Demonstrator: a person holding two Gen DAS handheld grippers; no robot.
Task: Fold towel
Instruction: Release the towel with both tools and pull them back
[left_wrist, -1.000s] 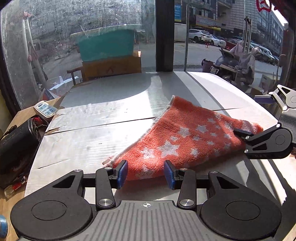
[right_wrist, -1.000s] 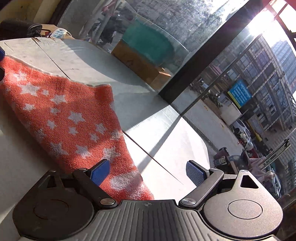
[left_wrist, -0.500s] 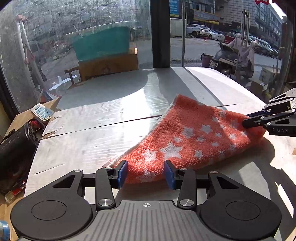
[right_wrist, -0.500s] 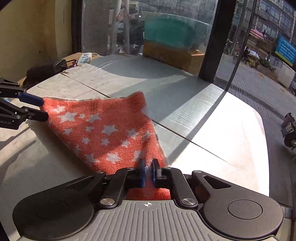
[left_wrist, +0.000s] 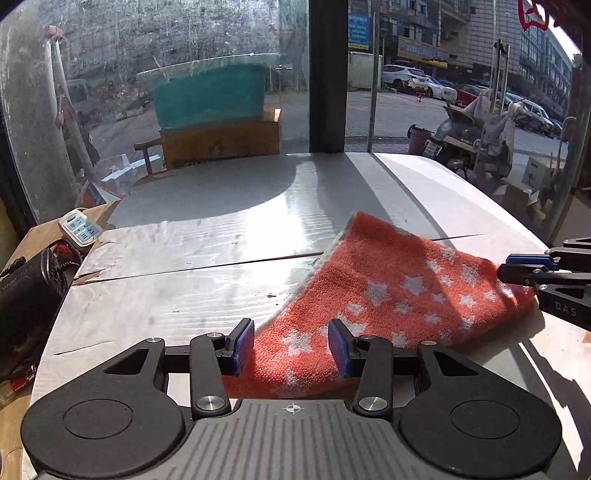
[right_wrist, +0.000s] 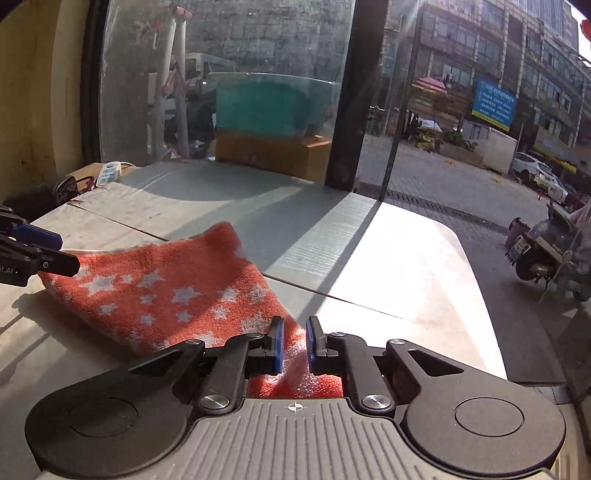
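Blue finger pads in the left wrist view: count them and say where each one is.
3. Two on the left gripper: one pad left of the orange towel, one on it. A third shows on the right gripper at the towel's far corner; its partner is hidden.

towel (left_wrist: 399, 295): orange-red, white stars | table (left_wrist: 207, 258): pale grey | power strip (left_wrist: 79, 226): white, blue sockets

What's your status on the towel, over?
Left gripper open, straddling the towel's near corner. Right gripper nearly closed, towel edge between the pads, grip unclear. Towel folded, lying on the table. Nothing in the way.
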